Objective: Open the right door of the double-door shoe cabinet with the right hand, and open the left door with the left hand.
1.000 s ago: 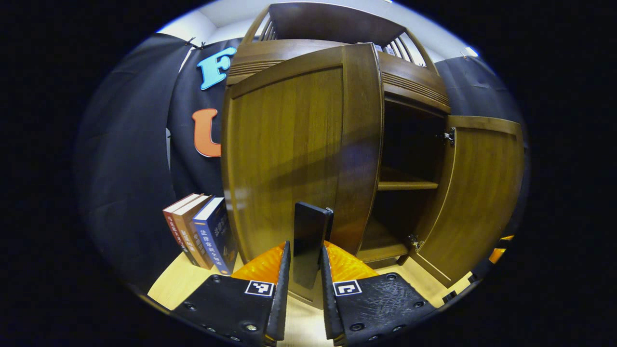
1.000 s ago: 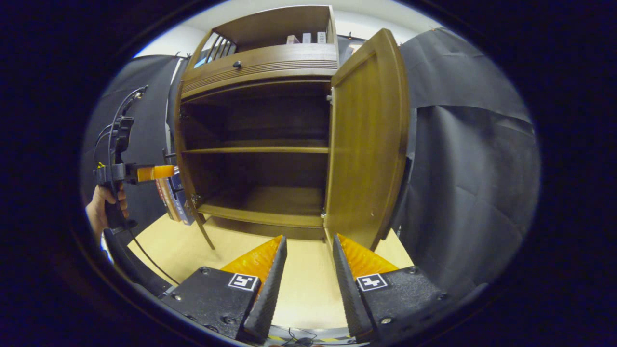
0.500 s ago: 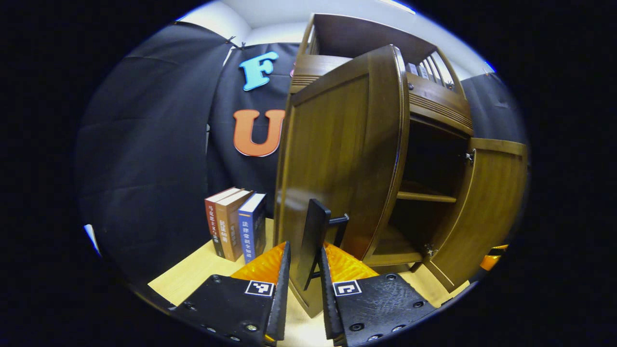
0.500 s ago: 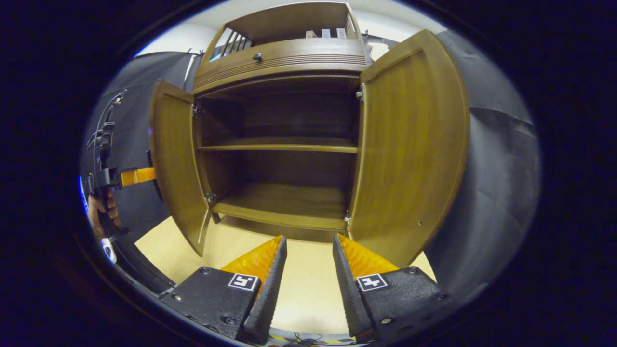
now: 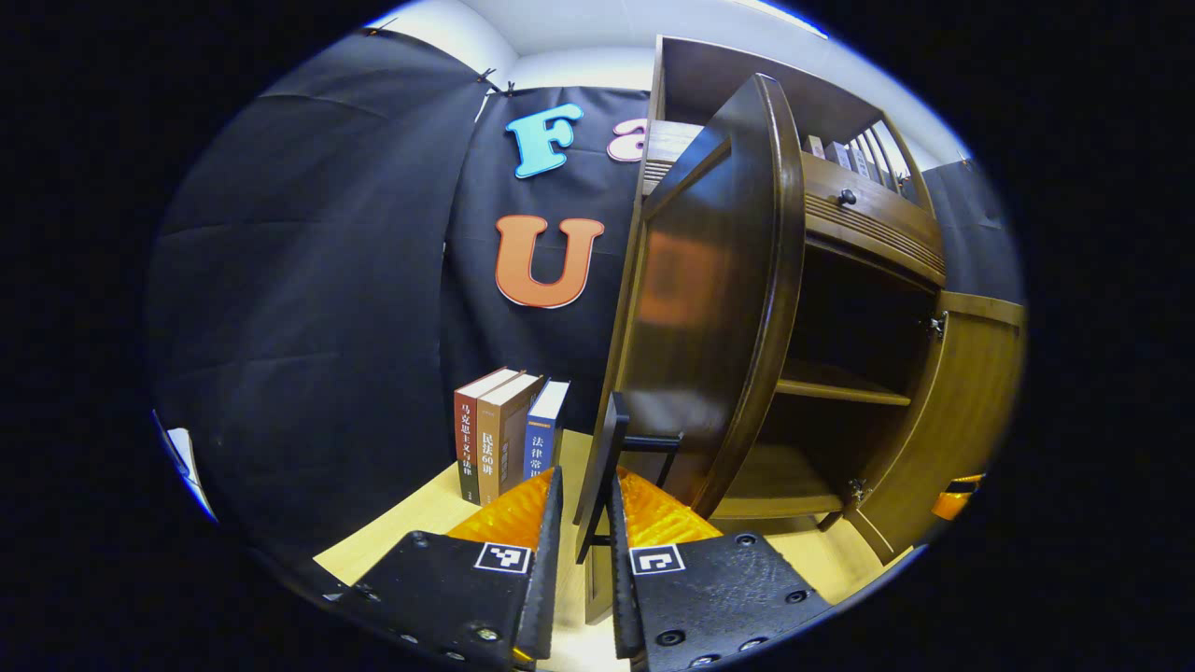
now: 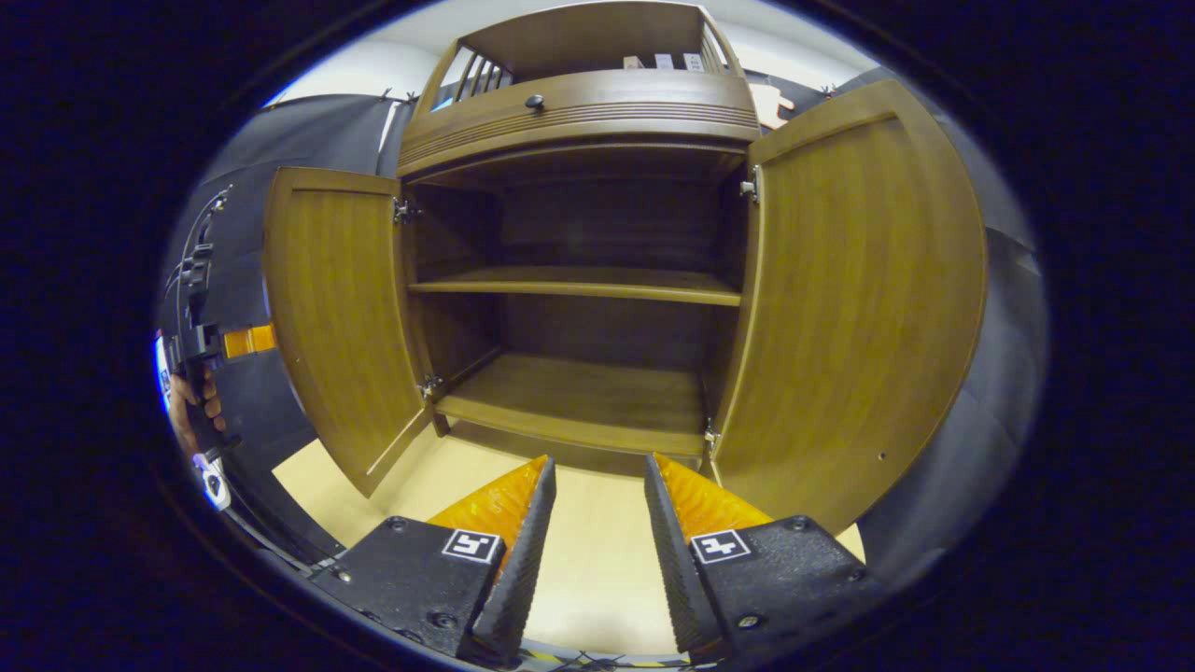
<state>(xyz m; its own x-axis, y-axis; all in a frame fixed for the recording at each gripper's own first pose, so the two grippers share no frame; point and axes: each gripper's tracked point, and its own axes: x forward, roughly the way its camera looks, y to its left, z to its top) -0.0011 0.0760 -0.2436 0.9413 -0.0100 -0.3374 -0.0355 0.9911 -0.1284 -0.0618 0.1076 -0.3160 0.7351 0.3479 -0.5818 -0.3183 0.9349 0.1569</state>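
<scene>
Left gripper (image 5: pixel 583 523) clamped on the handle (image 5: pixel 609 457) of the left door (image 5: pixel 709 308), both fingers pressed against the dark flat bar. Door swung wide, seen edge-on just ahead of the fingertips, outer face dark and glossy. Three books (image 5: pixel 504 434) stood upright ahead and to the left of the fingers, on the pale floor (image 5: pixel 420 513), close beside the door. Past the door, ahead and to the right, cabinet (image 5: pixel 868 233) interior dark, with one shelf (image 5: pixel 840 392) across it. Right door (image 5: pixel 962 411) open at the far right.

Right gripper (image 6: pixel 597 509) spread apart, holding nothing, hanging over bare floor (image 6: pixel 597 560) in front of the cabinet (image 6: pixel 579 103). Both doors thrown open ahead: left door (image 6: pixel 336 308) off to the left of the fingers, right door (image 6: pixel 859 299) to the right, inner faces showing. Between them, straight ahead, a middle shelf (image 6: pixel 579 282) and a bottom board (image 6: pixel 579 397), both bare. Small knob (image 6: pixel 534 101) up on the drawer front above. Far out left, beyond the left door, the other gripper (image 6: pixel 233 341) gripped by a hand (image 6: pixel 191 406), cables running up from it.
</scene>
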